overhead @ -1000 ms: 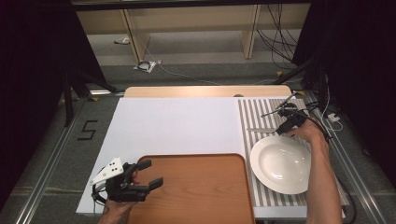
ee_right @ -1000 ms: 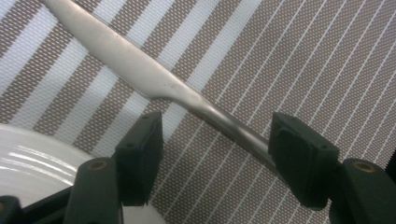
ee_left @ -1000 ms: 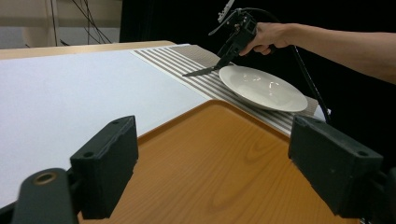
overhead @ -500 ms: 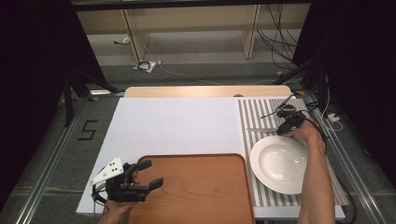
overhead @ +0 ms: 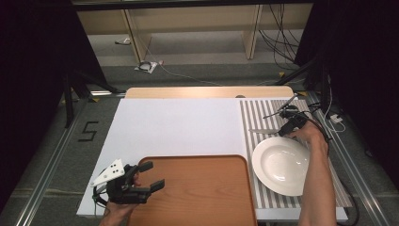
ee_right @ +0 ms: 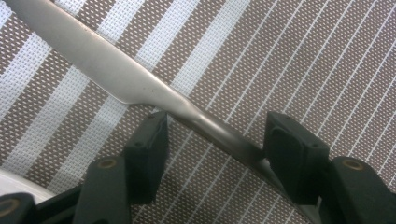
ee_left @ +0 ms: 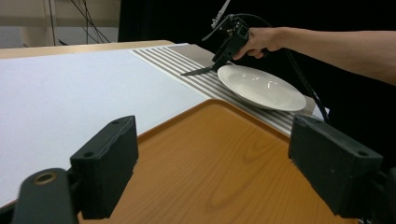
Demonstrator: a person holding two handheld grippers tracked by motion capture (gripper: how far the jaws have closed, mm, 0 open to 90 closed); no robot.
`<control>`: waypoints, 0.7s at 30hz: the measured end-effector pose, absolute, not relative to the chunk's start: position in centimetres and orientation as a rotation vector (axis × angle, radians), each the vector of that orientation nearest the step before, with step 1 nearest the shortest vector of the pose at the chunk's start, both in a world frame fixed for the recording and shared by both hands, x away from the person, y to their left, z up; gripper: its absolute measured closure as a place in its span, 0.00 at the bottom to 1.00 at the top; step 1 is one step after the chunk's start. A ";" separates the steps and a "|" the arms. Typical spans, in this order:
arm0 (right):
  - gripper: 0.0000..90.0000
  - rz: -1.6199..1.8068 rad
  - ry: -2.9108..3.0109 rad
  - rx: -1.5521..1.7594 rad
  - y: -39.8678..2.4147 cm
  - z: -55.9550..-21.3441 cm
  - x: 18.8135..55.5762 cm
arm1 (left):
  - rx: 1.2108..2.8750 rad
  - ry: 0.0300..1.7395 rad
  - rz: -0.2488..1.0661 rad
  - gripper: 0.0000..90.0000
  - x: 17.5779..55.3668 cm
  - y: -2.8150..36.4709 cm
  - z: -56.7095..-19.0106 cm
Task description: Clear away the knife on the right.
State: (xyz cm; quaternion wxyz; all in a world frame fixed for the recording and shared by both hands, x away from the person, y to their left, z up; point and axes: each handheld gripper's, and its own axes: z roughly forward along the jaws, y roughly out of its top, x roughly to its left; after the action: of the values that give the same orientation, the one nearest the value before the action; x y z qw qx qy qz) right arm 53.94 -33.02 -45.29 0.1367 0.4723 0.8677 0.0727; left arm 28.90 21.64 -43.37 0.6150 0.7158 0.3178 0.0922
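Note:
A steel table knife (overhead: 263, 131) lies on the striped placemat (overhead: 263, 113), blade toward the left, just beyond a white deep plate (overhead: 281, 165). My right gripper (overhead: 283, 131) is down at the knife's handle end. In the right gripper view its jaws stand open (ee_right: 215, 149) either side of the knife (ee_right: 107, 70), which runs diagonally between them. My left gripper (overhead: 154, 174) hovers open over the left part of the wooden tray (overhead: 202, 197), holding nothing. The left gripper view (ee_left: 219, 170) shows the tray (ee_left: 224, 154), the plate (ee_left: 261, 86) and the knife (ee_left: 196, 71) beyond.
A white mat (overhead: 179, 125) covers the middle of the table. A light wooden board (overhead: 207, 92) edges the far side. Cables (overhead: 329, 127) trail off the right edge near the right hand. The plate's rim (ee_right: 14, 184) shows at the lower left of the right gripper view.

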 end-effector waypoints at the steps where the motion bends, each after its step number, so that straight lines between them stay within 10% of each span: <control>1: 0.45 0.212 2.509 1.367 -33.0 -45.3 53.9 | 1.650 0.731 0.212 0.18 28.9 21.6 -43.4; 21: 0.59 0.268 2.527 1.415 -33.2 -45.3 53.8 | 1.650 0.730 0.209 0.18 28.9 21.6 -43.4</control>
State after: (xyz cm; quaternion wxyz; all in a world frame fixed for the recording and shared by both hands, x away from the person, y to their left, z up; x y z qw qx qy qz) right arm 53.81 -33.23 -45.31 0.1162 0.4832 0.8629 0.0915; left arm 28.86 21.62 -43.36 0.6152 0.7162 0.3167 0.0909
